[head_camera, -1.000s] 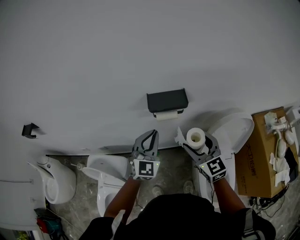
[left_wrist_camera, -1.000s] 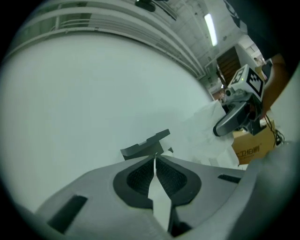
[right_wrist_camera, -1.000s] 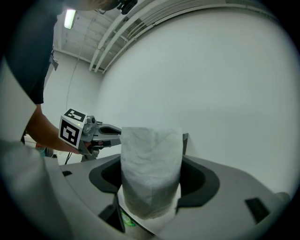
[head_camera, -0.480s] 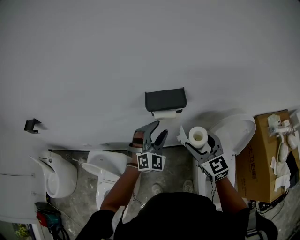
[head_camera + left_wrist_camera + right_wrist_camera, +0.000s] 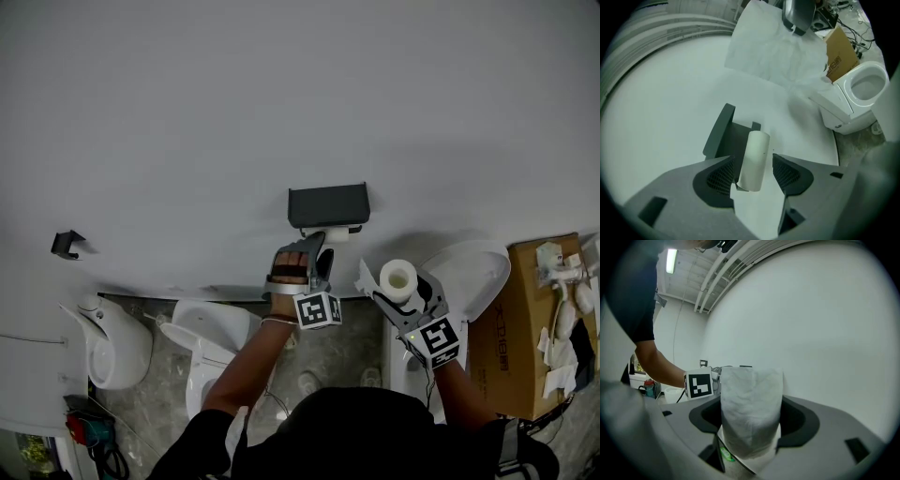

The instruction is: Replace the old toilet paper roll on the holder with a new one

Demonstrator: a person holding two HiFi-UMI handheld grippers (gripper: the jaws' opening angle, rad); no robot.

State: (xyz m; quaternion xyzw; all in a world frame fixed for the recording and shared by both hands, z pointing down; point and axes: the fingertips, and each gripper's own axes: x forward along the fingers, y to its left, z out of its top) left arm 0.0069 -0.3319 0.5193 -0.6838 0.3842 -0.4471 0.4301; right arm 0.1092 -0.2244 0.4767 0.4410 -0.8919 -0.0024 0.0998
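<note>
A dark holder [image 5: 328, 204] hangs on the white wall with the old roll [image 5: 330, 233] under it. In the left gripper view the old roll [image 5: 754, 158] is a thin pale tube on the holder [image 5: 723, 138]. My left gripper [image 5: 753, 164] reaches up to it; its jaws are opening and stand either side of the tube, pads off it. In the head view the left gripper [image 5: 316, 251] sits just below the holder. My right gripper [image 5: 752, 417] is shut on a full new roll [image 5: 751, 406], held upright to the right of the holder [image 5: 397, 278].
A toilet with its lid raised [image 5: 471, 272] stands below right, and a cardboard box [image 5: 536, 323] of white parts beside it. Another toilet [image 5: 211, 345] and a white fixture [image 5: 112, 345] stand lower left. A small black hook [image 5: 66, 244] is on the wall at left.
My left gripper rose toward the holder, rolled its wrist and went from shut to open around the old roll. The right gripper with the new roll drifted slightly right.
</note>
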